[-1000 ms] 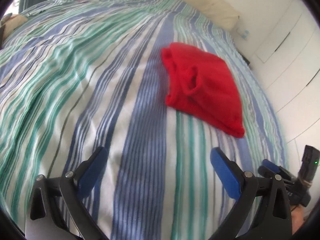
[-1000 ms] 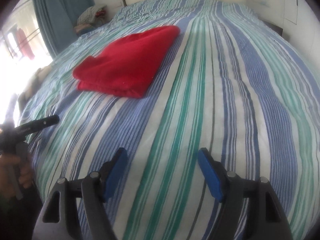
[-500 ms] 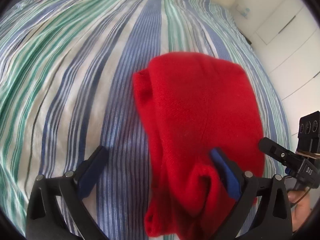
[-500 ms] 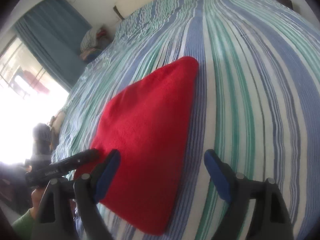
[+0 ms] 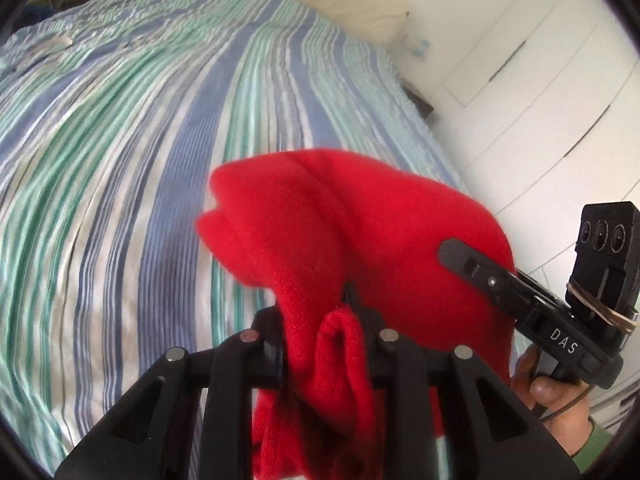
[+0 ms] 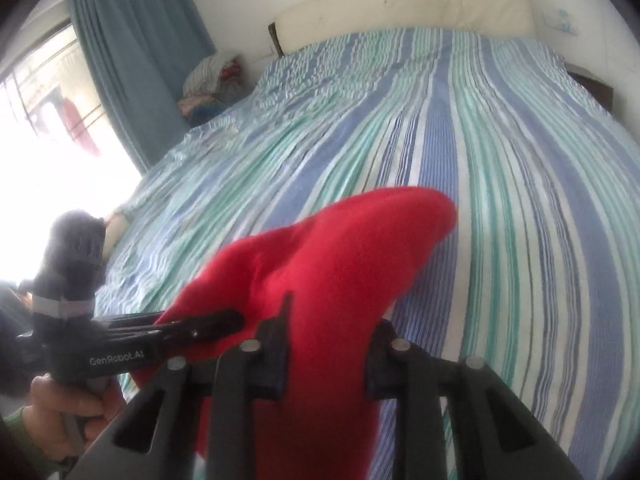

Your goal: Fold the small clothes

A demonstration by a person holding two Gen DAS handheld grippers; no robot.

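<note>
- Left wrist view: the left claw is closing, its jaws pinched on a bunched edge of the red fleece garment, which hangs lifted above the striped bed near its right edge. The right claw bites the same cloth alongside. Wardrobe doors stand beyond the bed.
- Right wrist view: the right claw is closing on the red fleece garment; the left claw grips its other corner. This looks like the lift before re-laying; next, spread it flat mid-bed. A clothes pile by the curtain sits well clear; nothing blocks.
</note>
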